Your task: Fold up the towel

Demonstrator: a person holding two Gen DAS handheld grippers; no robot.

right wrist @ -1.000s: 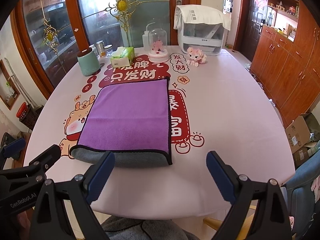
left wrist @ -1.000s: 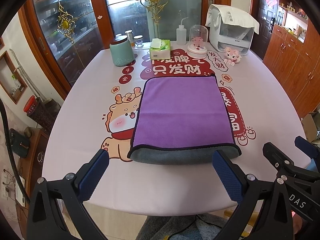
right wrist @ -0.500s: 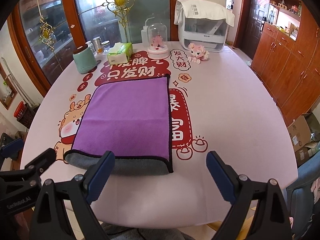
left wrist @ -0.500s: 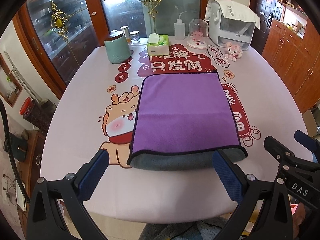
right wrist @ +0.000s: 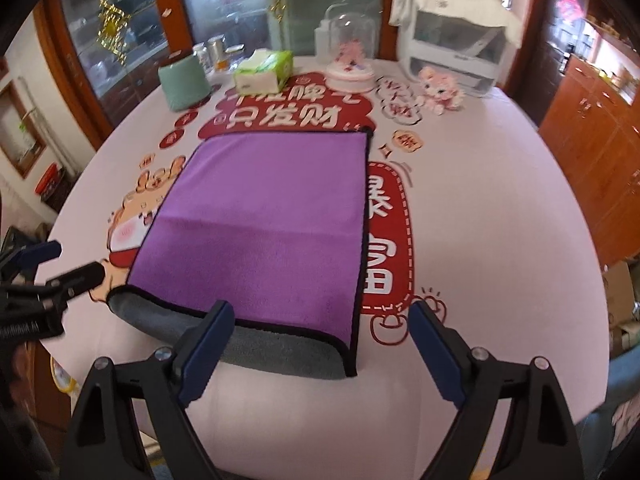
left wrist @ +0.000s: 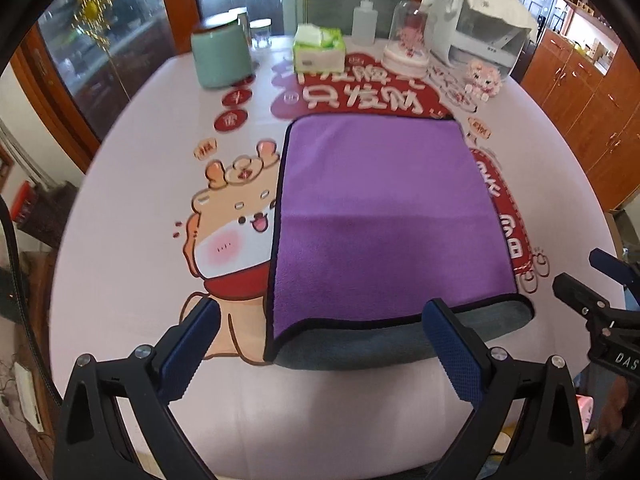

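Observation:
A purple towel [left wrist: 380, 216] with a grey underside and black trim lies flat on the table, folded once, its grey fold at the near edge. It also shows in the right wrist view [right wrist: 264, 232]. My left gripper [left wrist: 324, 348] is open and empty, just above the towel's near left corner. My right gripper [right wrist: 320, 344] is open and empty, over the towel's near right corner. Each gripper shows at the edge of the other's view.
The round table [left wrist: 120, 200] has a pink printed cloth. At its far side stand a green canister [left wrist: 220, 56], a tissue box [left wrist: 318, 50], a squeeze bottle [left wrist: 364, 20], a glass dome [left wrist: 406, 44], a white appliance [left wrist: 476, 36] and a pink plush toy [left wrist: 484, 78]. Wooden cabinets [left wrist: 592, 92] stand right.
Both grippers have moved forward and down toward the towel's near edge. The towel has not moved. Both stay open.

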